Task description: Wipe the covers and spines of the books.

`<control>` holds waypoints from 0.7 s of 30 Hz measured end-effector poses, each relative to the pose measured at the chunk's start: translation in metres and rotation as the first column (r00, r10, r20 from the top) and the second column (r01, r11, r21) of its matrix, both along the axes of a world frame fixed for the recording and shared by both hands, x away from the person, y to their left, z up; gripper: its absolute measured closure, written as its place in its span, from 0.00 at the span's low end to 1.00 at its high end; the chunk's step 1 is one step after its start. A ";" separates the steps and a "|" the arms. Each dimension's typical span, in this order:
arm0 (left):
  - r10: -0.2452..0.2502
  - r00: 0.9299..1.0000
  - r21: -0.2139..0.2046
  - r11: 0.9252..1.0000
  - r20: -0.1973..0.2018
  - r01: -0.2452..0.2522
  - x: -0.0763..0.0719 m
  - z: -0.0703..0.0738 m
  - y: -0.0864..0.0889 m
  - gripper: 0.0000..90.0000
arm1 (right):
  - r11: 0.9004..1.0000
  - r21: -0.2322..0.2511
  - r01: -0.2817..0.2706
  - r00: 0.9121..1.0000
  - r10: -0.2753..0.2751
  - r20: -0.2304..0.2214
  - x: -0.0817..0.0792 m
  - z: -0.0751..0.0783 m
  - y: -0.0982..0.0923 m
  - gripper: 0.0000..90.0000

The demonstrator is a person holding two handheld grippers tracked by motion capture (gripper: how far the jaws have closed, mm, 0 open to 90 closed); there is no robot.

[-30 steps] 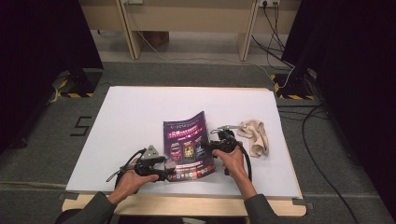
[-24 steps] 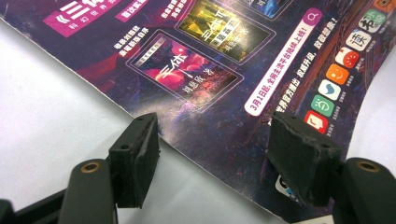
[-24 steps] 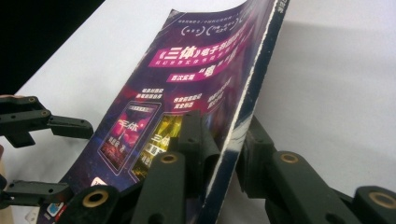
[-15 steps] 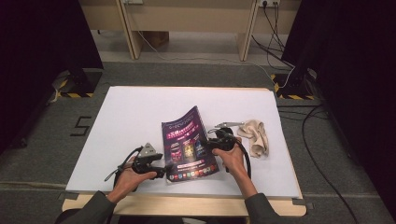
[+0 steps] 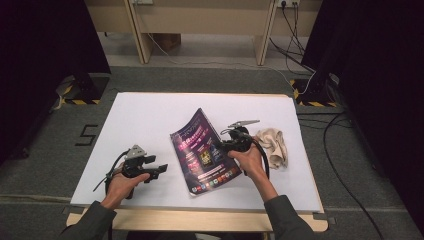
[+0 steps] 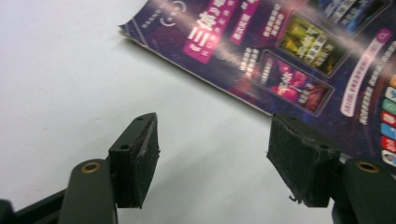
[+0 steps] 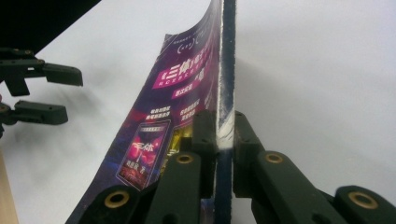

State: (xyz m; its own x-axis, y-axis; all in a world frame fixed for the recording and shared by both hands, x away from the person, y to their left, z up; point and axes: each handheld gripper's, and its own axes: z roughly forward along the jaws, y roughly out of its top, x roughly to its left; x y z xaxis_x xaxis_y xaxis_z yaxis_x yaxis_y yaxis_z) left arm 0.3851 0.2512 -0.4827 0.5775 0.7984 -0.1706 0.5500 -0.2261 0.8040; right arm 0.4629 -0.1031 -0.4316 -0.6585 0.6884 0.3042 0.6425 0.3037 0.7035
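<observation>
So the right gripper (image 5: 226, 145) has its fingers (image 7: 205, 135) clamped tight on the edge of the purple magazine (image 5: 202, 152), which tilts up off the white bench (image 5: 150, 115) on that side. The left gripper (image 5: 157, 170) sits just beside the magazine's other edge, fingers (image 6: 135, 158) apart with nothing between them. A crumpled beige cloth (image 5: 272, 145) lies right next to the right hand (image 5: 250, 162).

Crumpled beige cloth (image 5: 272, 146) on the white worktop (image 5: 150, 115), just beside the right tool, on its outer side. Past the worktop's far edge, grey floor, wooden furniture legs (image 5: 136, 30), trailing cables (image 5: 295, 20). Yellow-black striped tape (image 5: 75, 101) at both far corners.
</observation>
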 end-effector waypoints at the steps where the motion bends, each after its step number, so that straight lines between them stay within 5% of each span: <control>1: 0.000 1.000 0.002 1.000 -0.001 0.000 0.000 0.000 0.001 0.37 | 1.000 -0.012 -0.007 1.000 0.007 -0.001 0.001 0.003 0.000 0.93; 9: -0.005 1.000 0.010 1.000 -0.009 0.005 0.001 -0.003 -0.001 0.37 | 0.992 -0.122 -0.026 0.999 0.029 0.015 0.012 0.026 -0.001 0.93; 16: -0.001 1.000 0.011 1.000 -0.012 0.001 0.001 -0.004 0.001 0.37 | 0.976 -0.218 -0.012 0.997 0.029 0.074 0.019 0.056 -0.004 0.93; 21: 0.008 1.000 0.017 1.000 -0.018 -0.008 0.002 -0.005 0.002 0.37 | 0.941 -0.339 0.013 0.986 0.043 0.158 0.021 0.081 -0.003 0.93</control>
